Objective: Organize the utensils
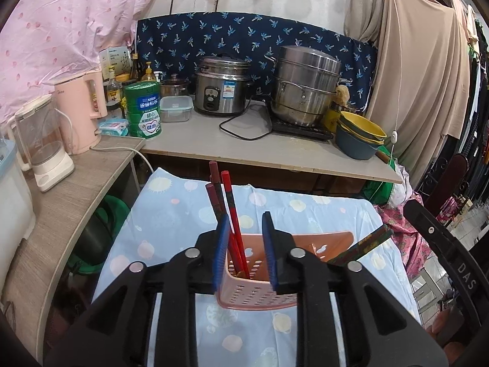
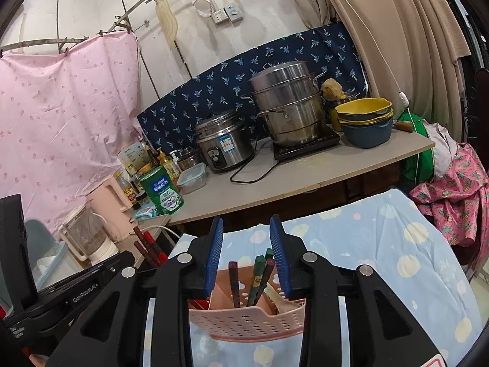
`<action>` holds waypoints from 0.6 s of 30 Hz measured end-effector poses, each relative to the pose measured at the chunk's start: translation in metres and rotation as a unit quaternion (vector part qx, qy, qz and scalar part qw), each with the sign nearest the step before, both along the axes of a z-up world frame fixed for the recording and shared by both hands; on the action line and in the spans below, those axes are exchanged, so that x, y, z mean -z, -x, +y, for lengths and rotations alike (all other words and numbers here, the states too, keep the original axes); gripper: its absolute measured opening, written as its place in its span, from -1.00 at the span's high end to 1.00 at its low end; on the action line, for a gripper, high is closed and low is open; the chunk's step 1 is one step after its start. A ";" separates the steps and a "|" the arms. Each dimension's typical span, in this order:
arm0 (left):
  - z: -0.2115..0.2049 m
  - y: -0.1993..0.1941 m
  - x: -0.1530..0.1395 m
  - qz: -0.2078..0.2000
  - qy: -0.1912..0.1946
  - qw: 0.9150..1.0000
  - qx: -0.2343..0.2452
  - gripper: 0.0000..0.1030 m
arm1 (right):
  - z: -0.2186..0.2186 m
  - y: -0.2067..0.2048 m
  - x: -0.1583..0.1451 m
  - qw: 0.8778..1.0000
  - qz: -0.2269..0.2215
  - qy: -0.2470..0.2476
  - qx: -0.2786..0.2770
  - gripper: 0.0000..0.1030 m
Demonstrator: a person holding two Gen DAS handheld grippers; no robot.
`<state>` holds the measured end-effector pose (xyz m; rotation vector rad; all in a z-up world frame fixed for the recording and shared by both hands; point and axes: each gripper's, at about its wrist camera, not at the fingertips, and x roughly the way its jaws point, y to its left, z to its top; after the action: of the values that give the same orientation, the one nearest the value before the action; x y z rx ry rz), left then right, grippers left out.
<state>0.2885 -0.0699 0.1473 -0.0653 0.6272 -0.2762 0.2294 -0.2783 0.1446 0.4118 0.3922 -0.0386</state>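
Where the blue spotted cloth [image 1: 171, 214] covers the low table, pink perforated utensil basket [image 1: 253, 287] stands upright w/ red chopsticks [image 1: 232, 211] in its left compartment, dark green chopsticks [image 2: 259, 275] in another. Left gripper [image 1: 244, 244] spread, pads either side of red chopsticks, not pinching. Right gripper [image 2: 246, 253] spread over green pair, nothing held. Rice cooker [image 1: 221, 88], steamer pot [image 1: 305, 85] on counter behind.

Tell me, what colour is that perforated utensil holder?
Pale pink. The utensil holder shows best in the right wrist view.
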 end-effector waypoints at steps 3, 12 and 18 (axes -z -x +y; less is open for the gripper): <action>-0.001 0.004 0.001 -0.001 -0.003 1.000 0.000 0.52 | 0.003 0.007 0.000 1.000 -0.001 0.003 -0.003 0.38; -0.002 0.031 0.003 -0.008 -0.025 1.000 0.000 0.31 | 0.017 0.036 0.004 1.000 0.012 0.014 -0.018 0.32; -0.002 0.050 0.008 -0.005 -0.034 0.999 0.006 0.30 | 0.022 0.060 0.016 0.999 0.028 0.020 -0.015 0.30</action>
<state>0.2389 -0.0718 0.1391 0.0060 0.6263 -0.2662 0.1693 -0.2566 0.1289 0.3652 0.4528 -0.0286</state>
